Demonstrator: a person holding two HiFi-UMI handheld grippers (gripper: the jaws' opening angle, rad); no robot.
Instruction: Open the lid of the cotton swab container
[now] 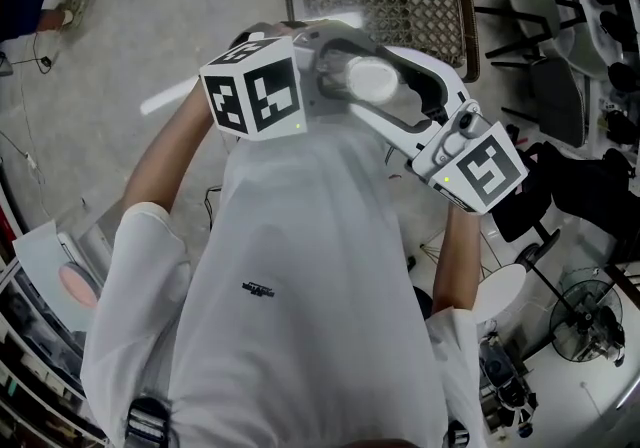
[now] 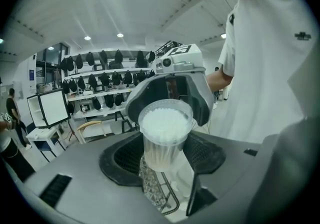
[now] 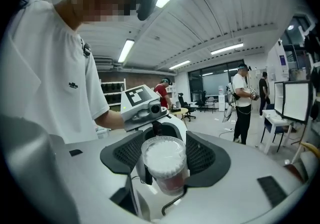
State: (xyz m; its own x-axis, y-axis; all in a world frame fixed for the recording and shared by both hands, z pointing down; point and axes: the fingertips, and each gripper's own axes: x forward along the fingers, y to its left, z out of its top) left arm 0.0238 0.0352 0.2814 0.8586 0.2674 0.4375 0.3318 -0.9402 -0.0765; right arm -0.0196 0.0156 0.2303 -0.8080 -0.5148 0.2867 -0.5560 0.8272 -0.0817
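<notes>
Above the floor [image 1: 200, 16], left claw [image 2: 165, 157] and right claw [image 3: 165, 162] clamped the clear cotton swab container [image 1: 372, 78], white tips [image 2: 165, 124] showing.

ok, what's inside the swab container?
Cotton swabs: white tips packed under the clear top, sticks showing through the swab container wall. The left claw and right claw cover its sides; the swabs' bottom ends can't be made out.

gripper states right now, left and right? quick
Left hand-held gripper: closed on the cotton swab container.
Right hand-held gripper: closed on the same cotton swab container.
</notes>
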